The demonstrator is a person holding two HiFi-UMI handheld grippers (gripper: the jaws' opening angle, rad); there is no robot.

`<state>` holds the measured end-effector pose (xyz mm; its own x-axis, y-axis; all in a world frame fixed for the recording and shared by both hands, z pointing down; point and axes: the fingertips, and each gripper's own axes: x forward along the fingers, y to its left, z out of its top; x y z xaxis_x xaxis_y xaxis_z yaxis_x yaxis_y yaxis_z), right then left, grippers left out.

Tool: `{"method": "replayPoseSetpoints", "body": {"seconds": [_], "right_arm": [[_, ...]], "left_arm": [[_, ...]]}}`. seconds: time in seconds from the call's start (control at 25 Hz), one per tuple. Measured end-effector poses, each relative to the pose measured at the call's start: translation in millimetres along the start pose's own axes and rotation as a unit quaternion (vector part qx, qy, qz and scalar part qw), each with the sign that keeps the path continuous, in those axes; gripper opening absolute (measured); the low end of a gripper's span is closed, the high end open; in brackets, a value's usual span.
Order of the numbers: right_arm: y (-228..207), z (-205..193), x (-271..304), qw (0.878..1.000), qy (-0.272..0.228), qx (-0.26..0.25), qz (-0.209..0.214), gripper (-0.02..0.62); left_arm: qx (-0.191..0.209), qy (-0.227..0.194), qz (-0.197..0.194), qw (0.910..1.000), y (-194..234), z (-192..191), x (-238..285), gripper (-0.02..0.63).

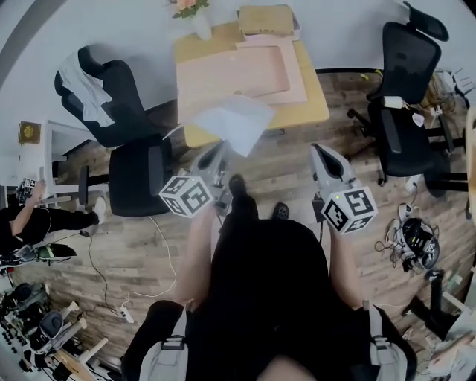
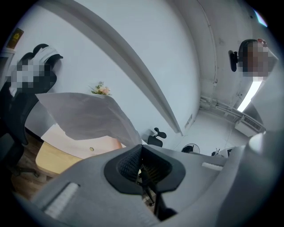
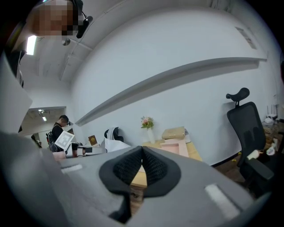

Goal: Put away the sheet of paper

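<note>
A white sheet of paper (image 1: 232,123) hangs in the air over the near edge of the wooden table (image 1: 316,104). My left gripper (image 1: 220,147) is shut on its lower corner. In the left gripper view the paper (image 2: 86,117) fans out to the left from the closed jaw tips of the left gripper (image 2: 142,146). My right gripper (image 1: 316,149) is held level beside it, apart from the paper. In the right gripper view the right gripper (image 3: 142,149) has its pads meeting with nothing between them.
On the table lie a pink folder (image 1: 249,71), a cardboard box (image 1: 265,18) and a flower vase (image 1: 195,15). A black chair with a white cloth (image 1: 111,111) stands on the left, another black chair (image 1: 405,89) on the right. Cables (image 1: 413,238) lie on the wooden floor.
</note>
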<state>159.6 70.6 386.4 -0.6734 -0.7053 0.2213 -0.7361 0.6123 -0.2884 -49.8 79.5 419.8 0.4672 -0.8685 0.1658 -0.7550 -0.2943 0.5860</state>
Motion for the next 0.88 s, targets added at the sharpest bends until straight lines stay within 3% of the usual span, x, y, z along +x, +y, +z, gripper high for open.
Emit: {"method": "replayPoseSetpoints", "body": {"seconds": [0.2, 0.44, 0.88], "right_arm": [[15.0, 19.1, 58.2, 1.000, -0.001, -0.016, 0.001, 0.003], [27.7, 20.8, 122.4, 0.997, 0.018, -0.062, -0.044, 0.003], [35.9, 1.2, 193.3, 0.993, 0.054, -0.055, -0.092, 0.003]], "left_arm": [[-0.007, -0.006, -0.016, 0.9998, 49.5, 43.7, 19.1, 0.009], [-0.014, 0.011, -0.033, 0.9993, 105.6, 75.3, 38.6, 0.009], [0.004, 0.066, -0.069, 0.9954, 178.8, 112.5, 78.0, 0.009]]}}
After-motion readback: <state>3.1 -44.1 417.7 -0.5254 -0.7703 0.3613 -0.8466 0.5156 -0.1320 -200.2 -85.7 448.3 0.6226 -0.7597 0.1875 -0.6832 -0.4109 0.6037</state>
